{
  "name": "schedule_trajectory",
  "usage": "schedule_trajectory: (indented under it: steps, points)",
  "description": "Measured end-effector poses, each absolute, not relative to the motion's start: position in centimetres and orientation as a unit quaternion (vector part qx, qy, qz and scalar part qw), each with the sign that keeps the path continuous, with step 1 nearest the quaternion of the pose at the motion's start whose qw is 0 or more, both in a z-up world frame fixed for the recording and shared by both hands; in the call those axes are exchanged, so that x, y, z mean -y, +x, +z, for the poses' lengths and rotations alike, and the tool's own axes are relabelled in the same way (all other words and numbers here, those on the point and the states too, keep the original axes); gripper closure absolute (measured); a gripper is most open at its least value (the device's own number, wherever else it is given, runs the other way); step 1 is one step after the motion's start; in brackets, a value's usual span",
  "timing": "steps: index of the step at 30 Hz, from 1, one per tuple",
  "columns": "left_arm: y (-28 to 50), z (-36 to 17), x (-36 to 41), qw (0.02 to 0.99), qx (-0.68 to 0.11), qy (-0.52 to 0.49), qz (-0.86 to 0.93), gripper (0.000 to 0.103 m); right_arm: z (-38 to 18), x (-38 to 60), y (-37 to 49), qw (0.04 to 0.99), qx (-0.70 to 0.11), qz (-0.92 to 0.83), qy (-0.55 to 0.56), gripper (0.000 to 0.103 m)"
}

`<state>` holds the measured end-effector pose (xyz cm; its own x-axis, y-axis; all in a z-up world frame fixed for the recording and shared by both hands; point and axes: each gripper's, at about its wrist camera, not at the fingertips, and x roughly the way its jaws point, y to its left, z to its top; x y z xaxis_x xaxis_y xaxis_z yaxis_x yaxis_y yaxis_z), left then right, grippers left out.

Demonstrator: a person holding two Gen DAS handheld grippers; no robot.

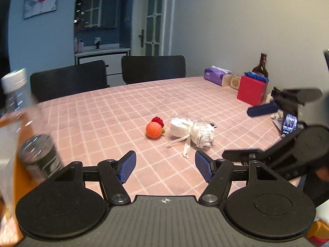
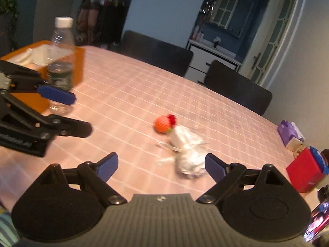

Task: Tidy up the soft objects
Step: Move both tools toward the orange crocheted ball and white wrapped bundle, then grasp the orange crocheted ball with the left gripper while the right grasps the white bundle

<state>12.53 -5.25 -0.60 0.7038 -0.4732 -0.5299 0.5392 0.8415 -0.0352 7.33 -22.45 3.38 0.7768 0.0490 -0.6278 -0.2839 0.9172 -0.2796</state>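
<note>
An orange knitted ball with a red tuft [image 1: 154, 129] lies mid-table, touching a white gauze-wrapped bundle with ribbons [image 1: 191, 132]. My left gripper [image 1: 165, 164] is open and empty, just short of them. In the right wrist view the ball [image 2: 162, 124] and the bundle [image 2: 188, 154] lie ahead. My right gripper [image 2: 161, 164] is open and empty, its right finger close beside the bundle. The right gripper also shows in the left wrist view [image 1: 263, 131], and the left gripper in the right wrist view [image 2: 65, 111], both open.
An orange box with white cloth [image 2: 39, 55] and a clear water bottle [image 2: 60, 65] stand at the table's left. A red box [image 1: 251, 89], purple tissue pack [image 1: 217, 76], brown bottle [image 1: 261, 65] and a phone [image 1: 289, 123] are at the right. Two black chairs [image 1: 152, 68] stand behind.
</note>
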Motion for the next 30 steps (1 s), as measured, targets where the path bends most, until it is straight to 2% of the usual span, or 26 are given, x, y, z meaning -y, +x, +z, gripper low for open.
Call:
schedule_trajectory:
  steps: [8, 19, 28, 30]
  points:
    - [13.7, -2.3, 8.6, 0.919, -0.260, 0.103, -0.278, 0.025, 0.2, 25.8, 13.4, 0.909, -0.369, 0.079, -0.174, 0.013]
    - [20.9, -6.0, 12.5, 0.911, -0.292, 0.115, -0.268, 0.025, -2.3, 26.6, 19.6, 0.891, -0.395, 0.102, -0.200, 0.015]
    - [26.3, -8.8, 14.5, 0.901, -0.305, 0.153, -0.269, 0.025, -4.3, 28.3, 23.1, 0.884, -0.424, 0.101, -0.168, 0.035]
    - [27.1, -9.4, 14.7, 0.900, -0.308, 0.152, -0.270, 0.025, -4.6, 28.8, 23.7, 0.883, -0.431, 0.101, -0.156, 0.036]
